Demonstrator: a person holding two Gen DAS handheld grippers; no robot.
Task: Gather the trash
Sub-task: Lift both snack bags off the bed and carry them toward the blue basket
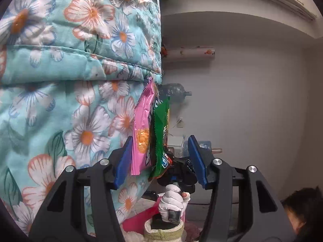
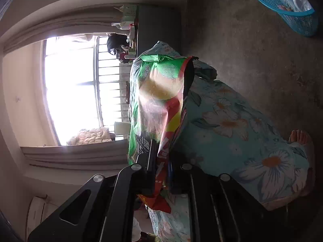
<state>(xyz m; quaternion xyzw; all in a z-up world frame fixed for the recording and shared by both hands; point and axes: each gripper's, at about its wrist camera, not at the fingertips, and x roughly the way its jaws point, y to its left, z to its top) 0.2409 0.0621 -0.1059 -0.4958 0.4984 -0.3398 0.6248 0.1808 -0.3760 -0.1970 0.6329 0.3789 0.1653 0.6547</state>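
A bundle of snack wrappers sits between the two grippers. In the left wrist view a pink wrapper (image 1: 142, 133) and a green wrapper (image 1: 161, 125) stand between the blue pads (image 1: 123, 161) of my left gripper (image 1: 160, 139). The pink one lies beside the near pad and the far pad stands well clear, so this gripper is open. Behind the wrappers my right gripper (image 1: 179, 170), held by a white-gloved hand (image 1: 173, 200), clamps their lower end. In the right wrist view my right gripper (image 2: 161, 161) is shut on the green wrapper (image 2: 149, 92) and a red wrapper (image 2: 171, 121).
A person's floral blue garment (image 1: 70, 80) fills the left side, also seen as the floral garment (image 2: 232, 121) with a bare foot (image 2: 300, 137) on the dark floor. A blue mesh basket (image 2: 292, 6) holds bottles. A large water bottle (image 1: 175, 91) and a bright barred window (image 2: 70, 84) lie beyond.
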